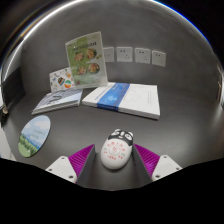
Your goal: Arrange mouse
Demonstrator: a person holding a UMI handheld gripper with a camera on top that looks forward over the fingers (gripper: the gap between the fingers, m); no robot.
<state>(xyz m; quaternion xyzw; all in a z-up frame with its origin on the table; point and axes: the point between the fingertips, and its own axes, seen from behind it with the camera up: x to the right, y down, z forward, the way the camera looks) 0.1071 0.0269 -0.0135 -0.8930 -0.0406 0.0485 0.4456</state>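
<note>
The gripper (115, 163) has its jaws apart, with the mouse (116, 150) resting on the desk (180, 130) between them. Beyond lie two books (122, 97), with a mat (33, 136) near the left edge.

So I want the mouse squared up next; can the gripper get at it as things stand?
Probably yes. The mouse already lies on the table between the open gripper fingers, with a gap at each side. Nothing lies between them; the booklet sits beyond it.
</note>
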